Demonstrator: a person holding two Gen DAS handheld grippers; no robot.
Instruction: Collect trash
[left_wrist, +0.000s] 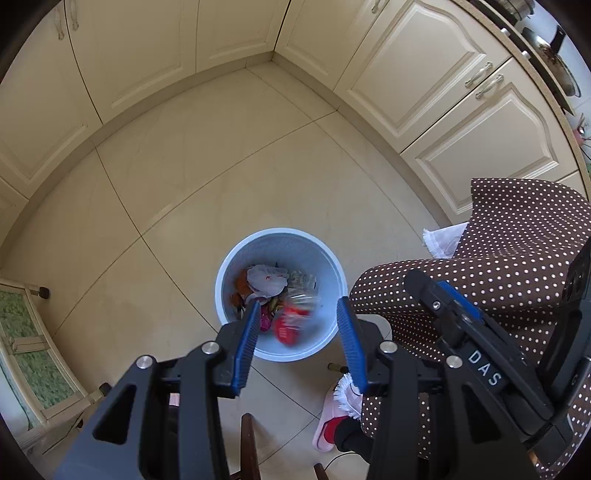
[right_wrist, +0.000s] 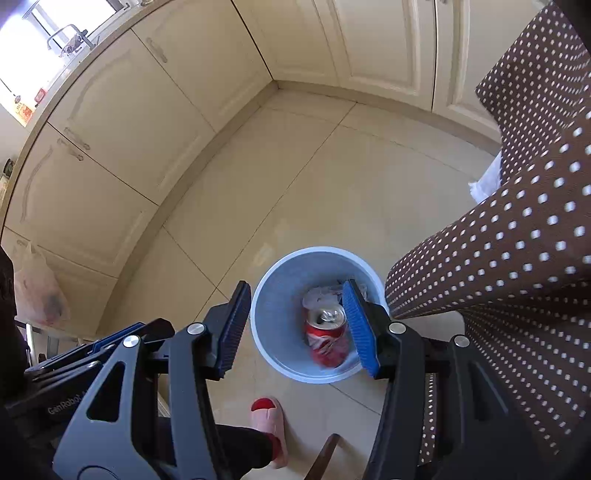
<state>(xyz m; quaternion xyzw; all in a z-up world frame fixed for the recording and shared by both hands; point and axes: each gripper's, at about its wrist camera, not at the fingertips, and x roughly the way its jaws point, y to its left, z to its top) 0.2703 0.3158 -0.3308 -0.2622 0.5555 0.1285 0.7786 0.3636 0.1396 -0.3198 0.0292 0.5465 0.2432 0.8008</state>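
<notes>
A light blue round waste bin (left_wrist: 236, 258) stands on the tiled floor; it also shows in the right wrist view (right_wrist: 280, 273). A red drink can (right_wrist: 327, 336) is inside it, blurred in the left wrist view (left_wrist: 290, 325). Crumpled white plastic (left_wrist: 266, 278) and wrappers lie in the bin too. My left gripper (left_wrist: 299, 339) is open and empty above the bin. My right gripper (right_wrist: 295, 325) is open and empty above the bin, the can showing between its fingers. The right gripper (left_wrist: 458, 314) also shows in the left wrist view.
Cream cabinets (left_wrist: 424, 70) line the walls around the tiled floor (left_wrist: 207, 166). A table with a brown polka-dot cloth (left_wrist: 517, 251) is at the right of the bin. A foot in a pink slipper (right_wrist: 271, 424) stands near the bin. A plastic bag (right_wrist: 38, 295) hangs at left.
</notes>
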